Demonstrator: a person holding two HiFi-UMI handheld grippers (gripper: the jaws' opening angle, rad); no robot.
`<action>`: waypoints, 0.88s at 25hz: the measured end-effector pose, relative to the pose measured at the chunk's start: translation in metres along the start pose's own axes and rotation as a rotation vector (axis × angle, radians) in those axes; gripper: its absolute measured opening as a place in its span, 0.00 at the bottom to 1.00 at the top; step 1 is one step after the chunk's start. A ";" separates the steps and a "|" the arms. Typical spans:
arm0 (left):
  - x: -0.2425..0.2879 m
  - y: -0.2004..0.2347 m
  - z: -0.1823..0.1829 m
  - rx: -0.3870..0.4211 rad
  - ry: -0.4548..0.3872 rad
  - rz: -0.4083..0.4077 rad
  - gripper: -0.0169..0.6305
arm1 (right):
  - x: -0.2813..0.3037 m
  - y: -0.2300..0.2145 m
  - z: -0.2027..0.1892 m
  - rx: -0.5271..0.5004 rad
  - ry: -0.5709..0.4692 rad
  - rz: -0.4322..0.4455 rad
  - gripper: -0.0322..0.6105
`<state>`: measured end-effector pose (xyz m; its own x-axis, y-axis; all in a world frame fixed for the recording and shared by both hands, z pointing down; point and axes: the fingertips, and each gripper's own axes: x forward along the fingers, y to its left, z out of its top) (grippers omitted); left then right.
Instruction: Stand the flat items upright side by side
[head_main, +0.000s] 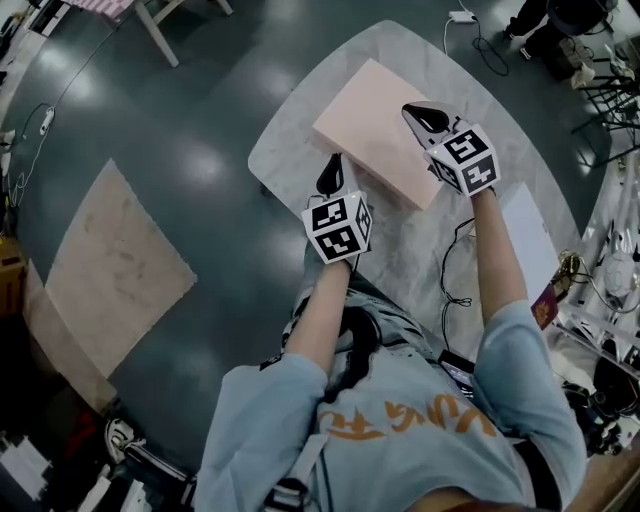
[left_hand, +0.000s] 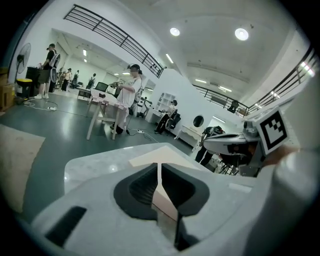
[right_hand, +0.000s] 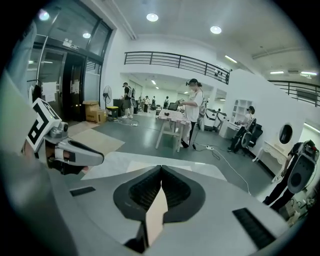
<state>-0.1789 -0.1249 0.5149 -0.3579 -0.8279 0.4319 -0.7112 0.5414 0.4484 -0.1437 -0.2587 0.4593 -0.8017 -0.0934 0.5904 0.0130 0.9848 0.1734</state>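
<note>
One flat pink board (head_main: 375, 130) lies on the white marble table (head_main: 290, 150); I see no other flat item. My left gripper (head_main: 330, 172) hangs shut just off the board's near left edge, with nothing between its jaws. My right gripper (head_main: 421, 116) is shut and empty over the board's right part. In the left gripper view the closed jaws (left_hand: 160, 167) point at the board (left_hand: 145, 160), and the right gripper (left_hand: 235, 145) shows at the right. In the right gripper view the closed jaws (right_hand: 161, 172) face the board (right_hand: 134, 164), with the left gripper (right_hand: 75, 156) at the left.
A white sheet (head_main: 530, 235) and a black cable (head_main: 450, 270) lie on the table's right side, with clutter beyond the right edge. A beige mat (head_main: 110, 270) covers the dark floor at the left. People stand by a wooden table (left_hand: 102, 112) farther off.
</note>
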 end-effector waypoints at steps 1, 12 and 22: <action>0.004 0.001 -0.002 -0.007 0.007 0.000 0.07 | 0.006 -0.003 -0.003 0.000 0.009 0.007 0.05; 0.048 0.017 -0.014 -0.071 0.097 0.020 0.23 | 0.069 -0.031 -0.020 0.030 0.078 0.113 0.18; 0.075 0.031 -0.035 -0.128 0.194 0.007 0.49 | 0.118 -0.057 -0.033 0.083 0.115 0.238 0.45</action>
<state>-0.2063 -0.1651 0.5889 -0.2312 -0.7869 0.5722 -0.6220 0.5717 0.5350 -0.2194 -0.3311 0.5448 -0.7086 0.1301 0.6935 0.1397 0.9893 -0.0429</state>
